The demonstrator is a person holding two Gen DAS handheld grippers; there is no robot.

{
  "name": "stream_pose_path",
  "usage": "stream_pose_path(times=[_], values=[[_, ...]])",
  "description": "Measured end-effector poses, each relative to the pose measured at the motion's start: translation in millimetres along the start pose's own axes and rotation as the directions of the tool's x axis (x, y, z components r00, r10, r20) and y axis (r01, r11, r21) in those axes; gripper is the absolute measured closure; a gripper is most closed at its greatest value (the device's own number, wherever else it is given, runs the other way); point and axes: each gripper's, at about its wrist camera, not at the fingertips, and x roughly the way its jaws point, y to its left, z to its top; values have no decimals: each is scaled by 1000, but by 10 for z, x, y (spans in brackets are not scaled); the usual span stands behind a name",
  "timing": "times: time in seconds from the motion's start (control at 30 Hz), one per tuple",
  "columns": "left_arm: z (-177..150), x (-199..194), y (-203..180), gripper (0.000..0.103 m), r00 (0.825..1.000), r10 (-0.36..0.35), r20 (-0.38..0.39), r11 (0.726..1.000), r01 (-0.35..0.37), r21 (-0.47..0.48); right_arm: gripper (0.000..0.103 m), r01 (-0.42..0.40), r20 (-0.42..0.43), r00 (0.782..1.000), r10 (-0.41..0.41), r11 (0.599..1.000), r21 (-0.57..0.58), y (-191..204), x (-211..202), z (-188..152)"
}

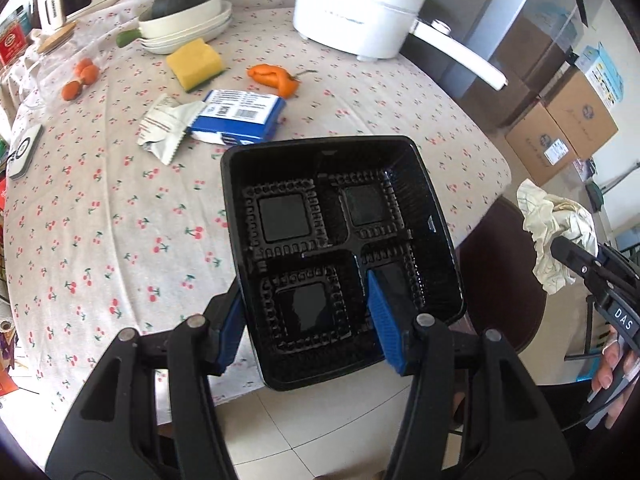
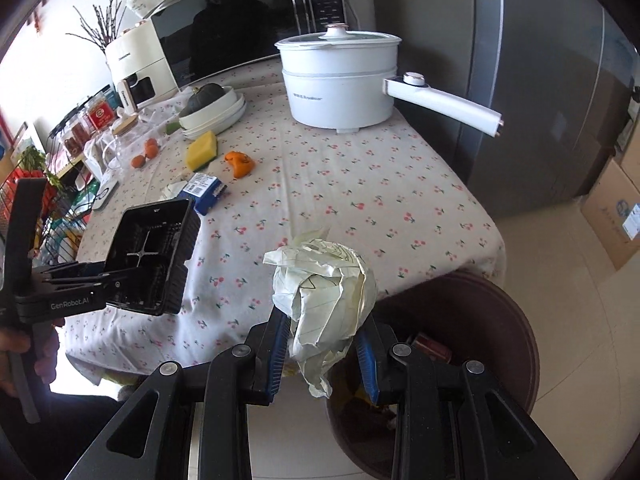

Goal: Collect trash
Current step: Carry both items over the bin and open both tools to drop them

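Right gripper (image 2: 324, 344) is squeezing the soft, light crumpled paper (image 2: 326, 292) above the brown bin (image 2: 500, 320); left gripper (image 1: 308, 320) is pinching the thin black tray (image 1: 340, 240) by its wall, probably flexing.

**Kitchen things on the cherry-print bench**

A bench (image 2: 360, 184) under a cherry-patterned cloth carries a white electric pot (image 2: 340, 80) with a lid and a long white handle that juts past the bench edge. Left of it sit stacked white dishes (image 1: 188, 30) holding a dark green squash (image 1: 180, 0). Just in front of the dishes lies a yellow sponge (image 1: 195, 62), and near that an orange pepper (image 1: 274, 78). Small orange fruits (image 1: 80, 78) lie close to the left edge, beside a glass jar with a wooden lid (image 1: 56, 38). A black microwave (image 2: 248, 24) and a cream appliance (image 2: 138, 64) stand at the back. Cardboard boxes (image 1: 560, 128) rest on the tiled floor to the right.
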Motion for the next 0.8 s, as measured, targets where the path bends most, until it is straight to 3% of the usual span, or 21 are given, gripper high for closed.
stream_pose_path(times=[0.43,0.8], values=[[-196,360,-1077,44,997,-62,-49,976,71,206,71,111,-63,993,-103,982,152,-948,-148,-628],[-218,606,-1678,42,986,-159,-50,933,167,318,71,158,-83,986,-143,959,233,-1392,-247,-834]])
